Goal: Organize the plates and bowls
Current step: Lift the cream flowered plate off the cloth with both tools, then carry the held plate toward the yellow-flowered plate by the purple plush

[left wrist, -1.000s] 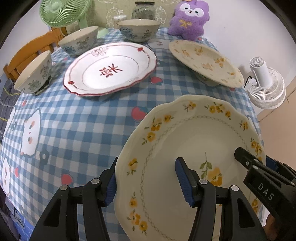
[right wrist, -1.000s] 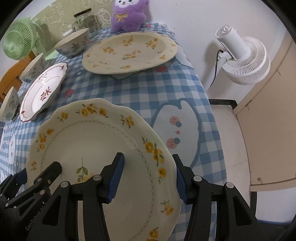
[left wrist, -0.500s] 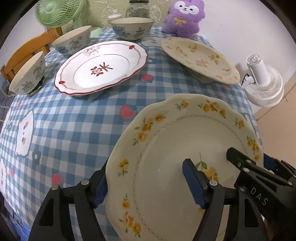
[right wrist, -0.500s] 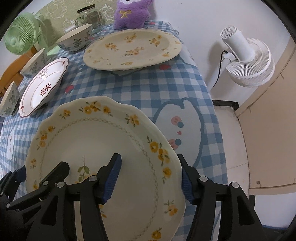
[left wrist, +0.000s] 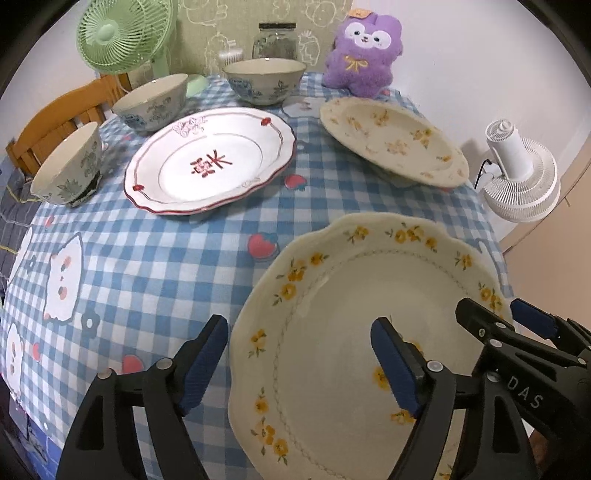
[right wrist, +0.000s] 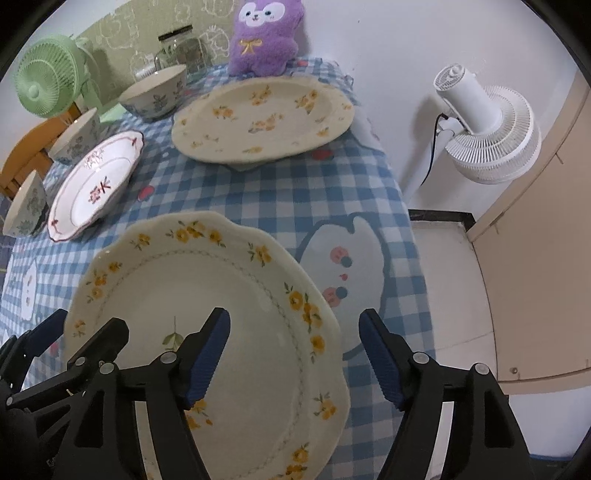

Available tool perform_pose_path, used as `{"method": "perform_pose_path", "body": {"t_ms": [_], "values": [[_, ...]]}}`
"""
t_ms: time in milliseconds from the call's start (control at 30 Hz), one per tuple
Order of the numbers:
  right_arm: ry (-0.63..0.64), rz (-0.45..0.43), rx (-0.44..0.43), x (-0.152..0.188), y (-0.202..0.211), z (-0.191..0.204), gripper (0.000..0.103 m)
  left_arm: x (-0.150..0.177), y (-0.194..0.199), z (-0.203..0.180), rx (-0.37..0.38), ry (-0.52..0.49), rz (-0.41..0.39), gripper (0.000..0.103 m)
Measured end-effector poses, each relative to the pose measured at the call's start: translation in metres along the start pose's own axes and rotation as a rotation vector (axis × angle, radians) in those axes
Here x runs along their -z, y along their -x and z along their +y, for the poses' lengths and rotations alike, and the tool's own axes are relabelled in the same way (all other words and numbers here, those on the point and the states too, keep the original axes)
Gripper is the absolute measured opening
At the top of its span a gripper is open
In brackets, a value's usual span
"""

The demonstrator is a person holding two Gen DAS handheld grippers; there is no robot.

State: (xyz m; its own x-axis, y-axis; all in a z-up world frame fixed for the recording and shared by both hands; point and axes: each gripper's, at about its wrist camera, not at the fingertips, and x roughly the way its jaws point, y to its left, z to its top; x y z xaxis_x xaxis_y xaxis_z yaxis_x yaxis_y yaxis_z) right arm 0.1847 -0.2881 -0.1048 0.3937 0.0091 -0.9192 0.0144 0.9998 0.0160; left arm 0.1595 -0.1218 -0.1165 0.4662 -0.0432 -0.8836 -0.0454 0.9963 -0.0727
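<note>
A cream plate with yellow flowers sits near the table's front right corner. My left gripper is open and straddles the plate's left rim. My right gripper is open and straddles its right rim. A second yellow-flowered plate sits tilted at the back right. A white plate with red trim lies mid-table. Three patterned bowls stand along the left and back.
A blue checked cloth covers the table. A purple plush toy, a glass jar and a green fan stand at the back. A white fan stands on the floor to the right. A wooden chair is at the left.
Both grippers have pulled back and lowered a little. Their jaws have opened wider around the near plate's rims.
</note>
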Motion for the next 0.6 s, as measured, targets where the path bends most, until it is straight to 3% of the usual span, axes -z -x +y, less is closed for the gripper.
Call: {"method": "perform_pose_path", "body": {"t_ms": [167, 367, 600], "values": [[-0.003, -0.027, -0.017, -0.002, 0.017, -0.004, 0.078, -0.007, 0.013, 0.0, -0.03, -0.002, -0.04, 0.09], [0.001, -0.076, -0.04, -0.012, 0.045, -0.003, 0.079, -0.017, 0.043, 0.003, -0.037, -0.006, -0.102, 0.092], [-0.025, -0.149, -0.042, -0.016, 0.074, 0.002, 0.079, -0.026, 0.061, 0.014, 0.013, 0.01, -0.127, 0.098]]}}
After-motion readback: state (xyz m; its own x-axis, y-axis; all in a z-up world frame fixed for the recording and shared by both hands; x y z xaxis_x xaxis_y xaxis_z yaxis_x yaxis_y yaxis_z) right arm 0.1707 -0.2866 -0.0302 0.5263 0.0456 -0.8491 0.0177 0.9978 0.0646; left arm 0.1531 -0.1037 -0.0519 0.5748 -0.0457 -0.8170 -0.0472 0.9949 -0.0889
